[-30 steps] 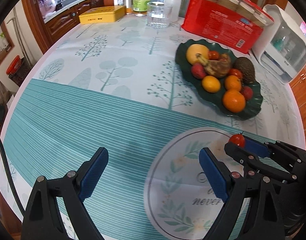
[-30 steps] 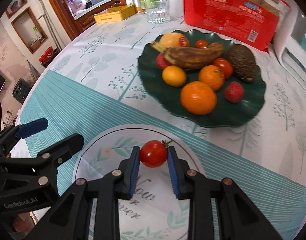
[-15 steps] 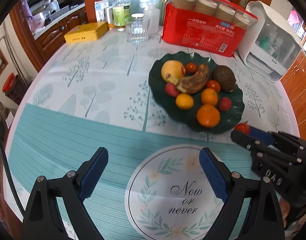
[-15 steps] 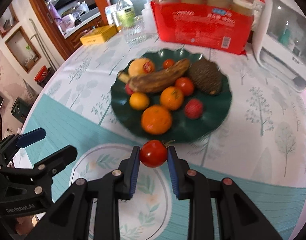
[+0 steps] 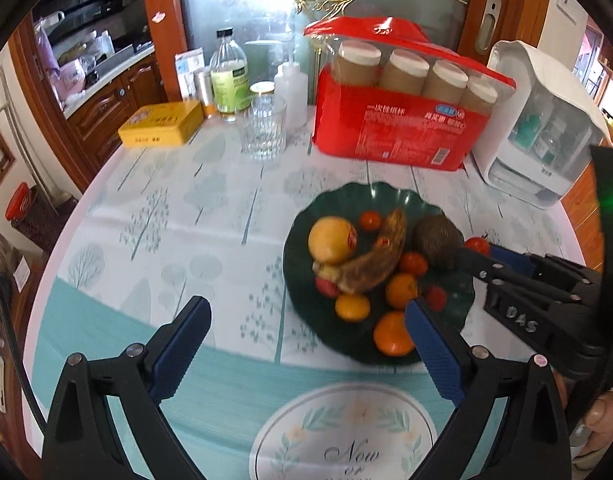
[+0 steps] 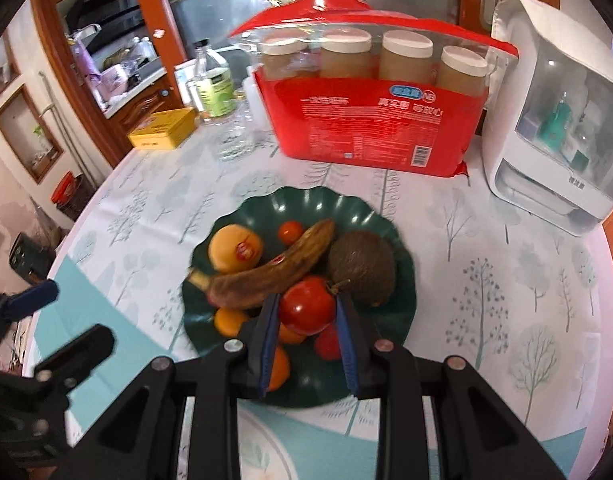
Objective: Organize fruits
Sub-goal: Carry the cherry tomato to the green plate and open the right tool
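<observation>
My right tool is clamped on the tomato above the plate, my left tool apart and empty; next I must lower it into a free spot and release.

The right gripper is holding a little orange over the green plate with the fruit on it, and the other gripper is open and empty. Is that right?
Not quite. The right gripper is shut on a small round red tomato, not an orange; the right wrist view shows it clearly. The rest holds: the tomato hangs over the dark green wavy-edged plate of fruit, and the left gripper is open with nothing between its blue pads.
</observation>
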Available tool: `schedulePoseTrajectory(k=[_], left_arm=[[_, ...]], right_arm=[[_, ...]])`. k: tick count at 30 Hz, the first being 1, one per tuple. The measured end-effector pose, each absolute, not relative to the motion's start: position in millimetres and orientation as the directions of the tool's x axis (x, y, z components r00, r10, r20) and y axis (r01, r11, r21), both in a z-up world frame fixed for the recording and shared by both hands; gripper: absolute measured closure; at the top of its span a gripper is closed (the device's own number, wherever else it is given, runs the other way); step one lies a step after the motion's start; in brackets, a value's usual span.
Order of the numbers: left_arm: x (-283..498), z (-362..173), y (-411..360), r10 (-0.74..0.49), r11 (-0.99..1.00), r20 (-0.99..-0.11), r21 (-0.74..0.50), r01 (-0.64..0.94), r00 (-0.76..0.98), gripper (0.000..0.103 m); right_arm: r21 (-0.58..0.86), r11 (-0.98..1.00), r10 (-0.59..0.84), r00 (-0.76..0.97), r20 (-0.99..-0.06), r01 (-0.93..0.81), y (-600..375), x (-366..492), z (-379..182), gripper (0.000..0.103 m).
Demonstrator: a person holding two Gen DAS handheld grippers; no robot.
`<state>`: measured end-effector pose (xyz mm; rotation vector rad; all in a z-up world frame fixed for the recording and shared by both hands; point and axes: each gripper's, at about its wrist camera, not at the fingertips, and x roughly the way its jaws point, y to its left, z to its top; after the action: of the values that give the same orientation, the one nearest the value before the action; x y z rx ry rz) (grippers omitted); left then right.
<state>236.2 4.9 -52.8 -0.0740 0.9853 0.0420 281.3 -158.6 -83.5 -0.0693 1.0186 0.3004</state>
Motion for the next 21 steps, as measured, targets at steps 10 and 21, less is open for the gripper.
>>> schedulePoseTrajectory(k=[10,21], left_arm=[[273,-74,1,-0.017,0.998,-0.859,-0.045,-0.042,0.512,0.006],[276,-82,-2,-0.027,0.998,-0.867,-0.055,-0.041,0.497,0.006]], right_arm=[[0.074,0.966,0.176,0.421,-0.890,-0.248,-161,308,-122,0.074],[0.106,0.964,0.199,0.403,-0.893,-0.243,-169,308,-124,0.067]])
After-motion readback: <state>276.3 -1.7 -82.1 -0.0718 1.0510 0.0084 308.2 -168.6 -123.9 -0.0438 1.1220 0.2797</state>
